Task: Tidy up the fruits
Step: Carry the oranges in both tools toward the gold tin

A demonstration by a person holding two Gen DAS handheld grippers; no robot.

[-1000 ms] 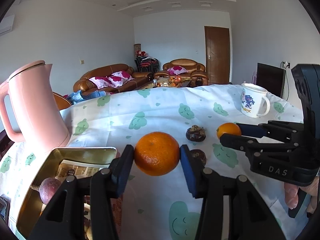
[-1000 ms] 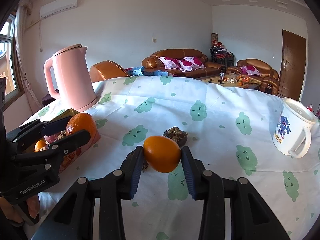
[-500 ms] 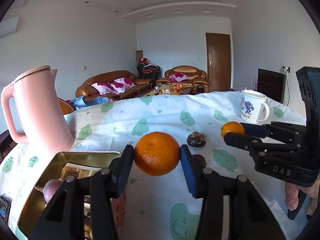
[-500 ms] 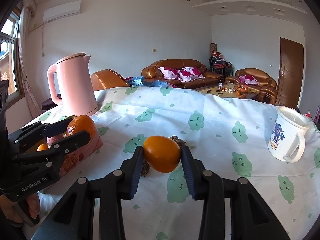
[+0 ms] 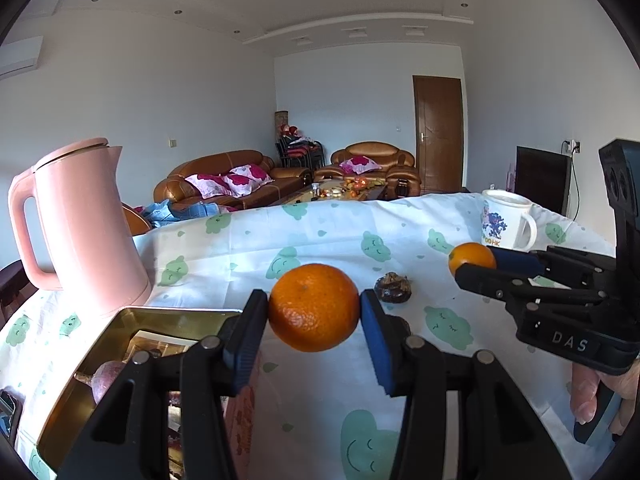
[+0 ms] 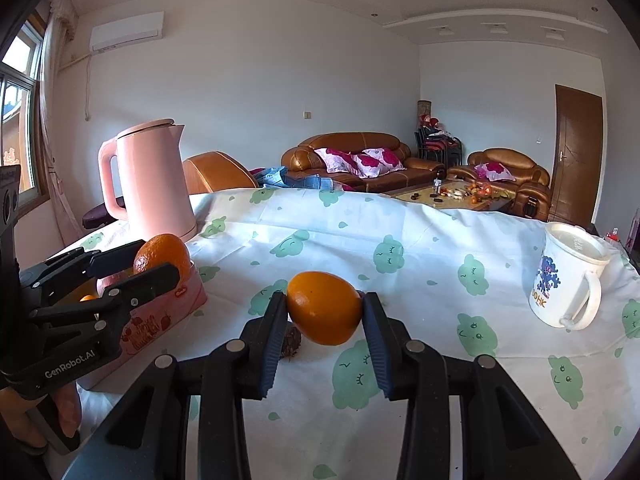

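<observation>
Up close, left gripper (image 5: 314,308) is clamped on a big orange tangerine (image 5: 314,307), pads pressing both sides, fruit held clear of the cloth. Jaws only part-way apart, just fruit-wide. Right gripper (image 6: 324,314) likewise grips a smaller, smoother orange (image 6: 324,307) w/ both pads on its flanks, also lifted off the table.

Below left gripper, slightly to its left, sits an open gold tin (image 5: 120,316) w/ a purplish fruit (image 5: 106,374) inside; in right wrist view the tin's pink outer wall (image 6: 160,320) shows, the tangerine hanging above its rim.

Just past the grippers, a dark mangosteen (image 5: 393,287) lies on the cloud-print tablecloth (image 5: 320,224); a 2nd dark fruit (image 6: 291,342) is half hidden behind the right finger pads (image 6: 276,340), can't tell much of it.

Further back: pink kettle (image 6: 152,182) near the tin, white mug (image 6: 568,280) w/ blue print well apart on the other side. Beyond the table, brown sofas (image 6: 360,160) and a wooden door (image 6: 578,152).
</observation>
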